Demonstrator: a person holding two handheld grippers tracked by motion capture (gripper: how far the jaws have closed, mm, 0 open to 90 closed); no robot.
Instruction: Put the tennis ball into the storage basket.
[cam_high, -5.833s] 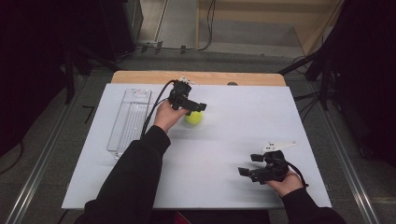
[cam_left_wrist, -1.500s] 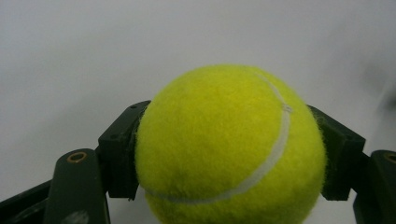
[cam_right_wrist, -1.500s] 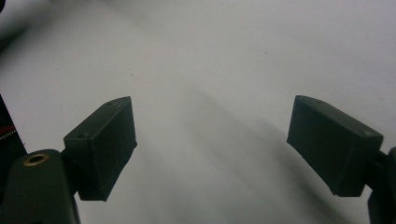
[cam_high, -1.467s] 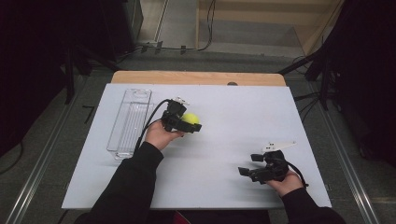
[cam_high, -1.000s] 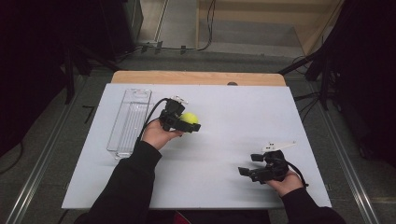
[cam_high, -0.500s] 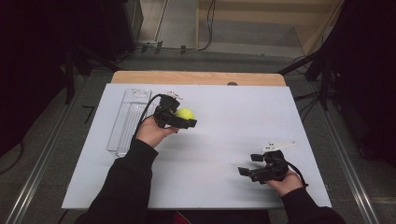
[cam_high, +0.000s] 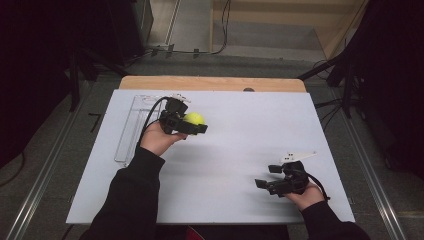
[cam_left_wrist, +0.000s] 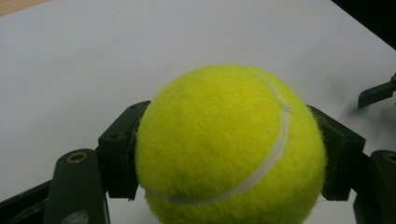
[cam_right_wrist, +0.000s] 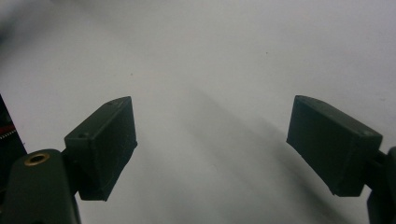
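Note:
A yellow-green tennis ball (cam_high: 194, 118) (cam_left_wrist: 231, 149) is held off the white table, pinched between the two black jaws of my left gripper (cam_high: 196, 124) (cam_left_wrist: 231, 156), which is shut on it. The ball hangs over the table's back left area, just right of a clear plastic tray (cam_high: 129, 131). Near the front right corner my right gripper (cam_high: 266, 176) (cam_right_wrist: 212, 144) rests low over the table, jaws wide open with bare white surface between them.
The clear tray lies along the left side of the white tabletop (cam_high: 240, 140). A wooden strip (cam_high: 210, 83) runs along the table's far edge. Dark floor, cables and metal rails surround the table.
My left gripper has lifted the ball and carried it a little leftward, toward the tray. The right gripper has stayed where it was.

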